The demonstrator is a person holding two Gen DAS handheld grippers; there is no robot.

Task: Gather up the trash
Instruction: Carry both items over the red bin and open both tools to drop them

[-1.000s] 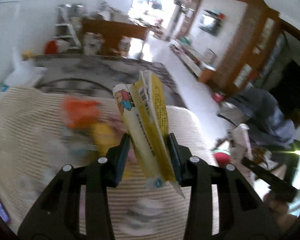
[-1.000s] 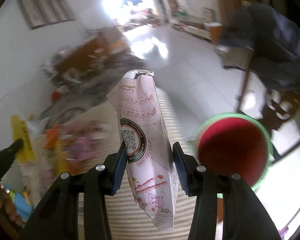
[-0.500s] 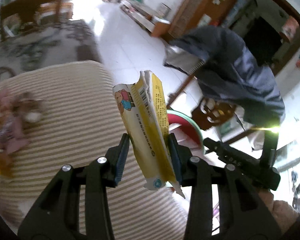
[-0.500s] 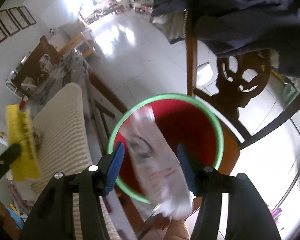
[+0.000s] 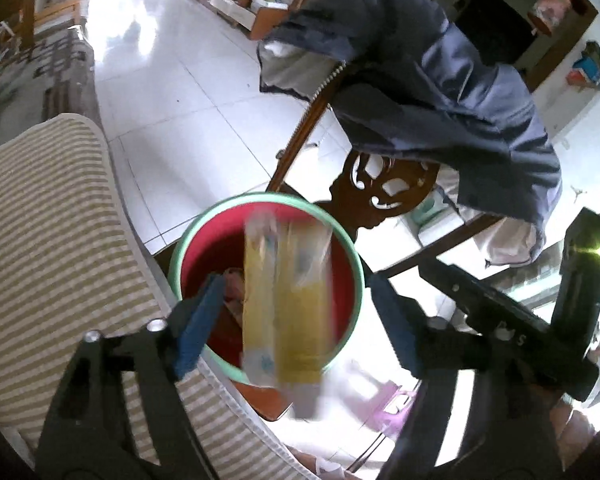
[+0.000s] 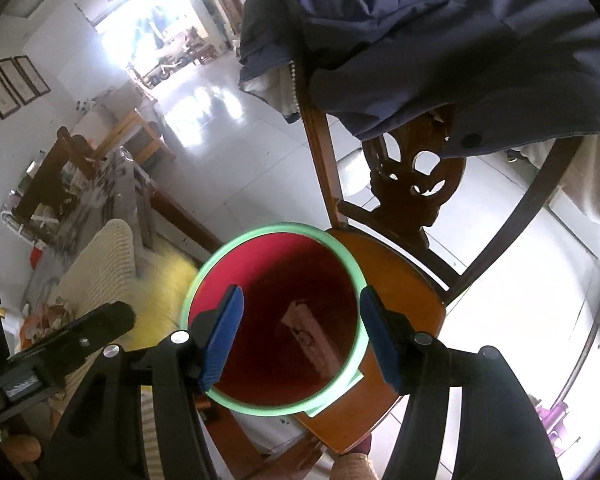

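Observation:
A red bin with a green rim stands on a wooden chair seat. My left gripper hangs over it with its jaws opening. A blurred yellow wrapper drops between the pads, and neither pad touches it. My right gripper is open above the same bin with nothing between its fingers. A pink-and-white wrapper lies inside the bin. The right gripper also shows at the right of the left wrist view. The left gripper shows at the left of the right wrist view.
The wooden chair has a carved back with a dark blue jacket draped over it. A striped cloth surface lies left of the bin. White tiled floor stretches beyond, and a purple stool stands below.
Both grippers swung from the striped surface to above the bin. The right one let go of the pink-and-white wrapper, which fell in. The left jaws spread and the yellow wrapper slipped free.

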